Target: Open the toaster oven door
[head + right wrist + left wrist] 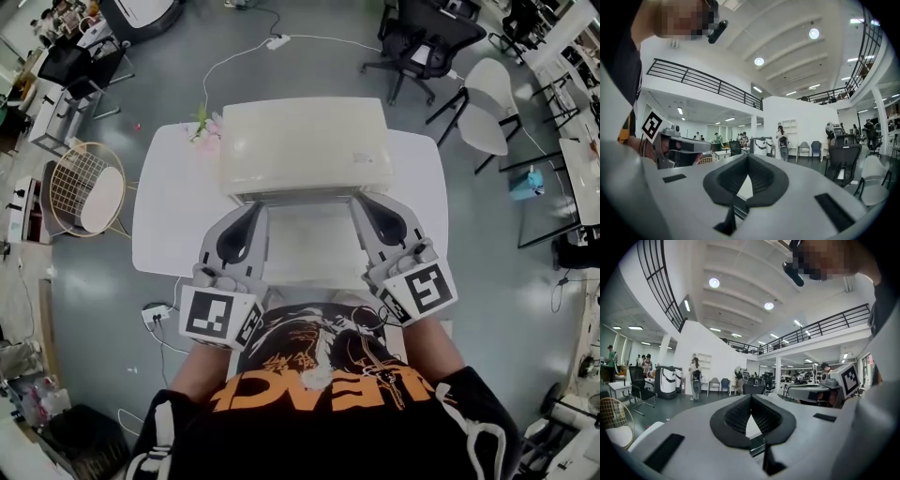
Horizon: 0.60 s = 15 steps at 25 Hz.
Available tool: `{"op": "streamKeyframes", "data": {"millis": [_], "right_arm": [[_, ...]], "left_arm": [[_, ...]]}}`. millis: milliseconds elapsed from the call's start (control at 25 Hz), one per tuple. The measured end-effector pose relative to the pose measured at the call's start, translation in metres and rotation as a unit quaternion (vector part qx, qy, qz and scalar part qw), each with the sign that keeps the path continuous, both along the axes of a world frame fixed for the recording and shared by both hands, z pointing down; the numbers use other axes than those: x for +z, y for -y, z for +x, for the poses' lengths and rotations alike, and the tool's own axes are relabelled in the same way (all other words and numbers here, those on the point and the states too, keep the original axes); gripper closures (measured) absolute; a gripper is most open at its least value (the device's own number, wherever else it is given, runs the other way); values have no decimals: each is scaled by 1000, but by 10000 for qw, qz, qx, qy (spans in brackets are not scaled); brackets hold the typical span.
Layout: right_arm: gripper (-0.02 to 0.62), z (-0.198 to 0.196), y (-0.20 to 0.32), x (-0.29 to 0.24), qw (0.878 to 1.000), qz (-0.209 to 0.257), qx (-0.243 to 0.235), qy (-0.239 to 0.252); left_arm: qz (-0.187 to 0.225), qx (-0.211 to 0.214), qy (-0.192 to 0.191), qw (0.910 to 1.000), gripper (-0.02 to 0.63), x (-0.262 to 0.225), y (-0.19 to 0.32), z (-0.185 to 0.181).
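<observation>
My left tongs (253, 208) and right tongs (362, 202) are held out level before me, side by side and well apart. Each pair of jaws is pressed together at the tips with nothing gripped between them. In the left gripper view the dark ribbed pads (736, 416) meet in a point, and the right gripper view shows the same.

The cream toaster oven (305, 141) sits at the far middle of the white table (164, 225), its front turned toward me. From the head view both sets of tips lie over its front edge (305, 197), the left near the left corner and the right near the right corner. I cannot tell whether they touch it, and at this steep angle I cannot tell how the door stands.

A small spray of flowers (204, 127) lies on the table just beside the oven's back left corner. On the grey floor, a round wire chair (84, 187) stands left of the table. A black office chair (422, 42) and a white chair (487, 108) stand beyond it to the right. Each gripper view catches the other tongs' marker cube at its edge.
</observation>
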State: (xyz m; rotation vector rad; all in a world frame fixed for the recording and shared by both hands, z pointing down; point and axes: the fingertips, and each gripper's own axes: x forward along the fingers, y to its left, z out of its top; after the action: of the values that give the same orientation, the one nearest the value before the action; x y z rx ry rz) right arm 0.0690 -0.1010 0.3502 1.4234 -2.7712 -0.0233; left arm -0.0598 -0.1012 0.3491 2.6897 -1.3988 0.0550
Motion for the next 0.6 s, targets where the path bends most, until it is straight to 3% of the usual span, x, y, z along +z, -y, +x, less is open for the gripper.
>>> {"op": "streamKeyframes", "data": {"millis": [600], "right_arm": [[581,1,0,0,10000,-38,-13,-59]], "left_arm": [[31,-31,27,10000,586,-1,-1,1]]}}
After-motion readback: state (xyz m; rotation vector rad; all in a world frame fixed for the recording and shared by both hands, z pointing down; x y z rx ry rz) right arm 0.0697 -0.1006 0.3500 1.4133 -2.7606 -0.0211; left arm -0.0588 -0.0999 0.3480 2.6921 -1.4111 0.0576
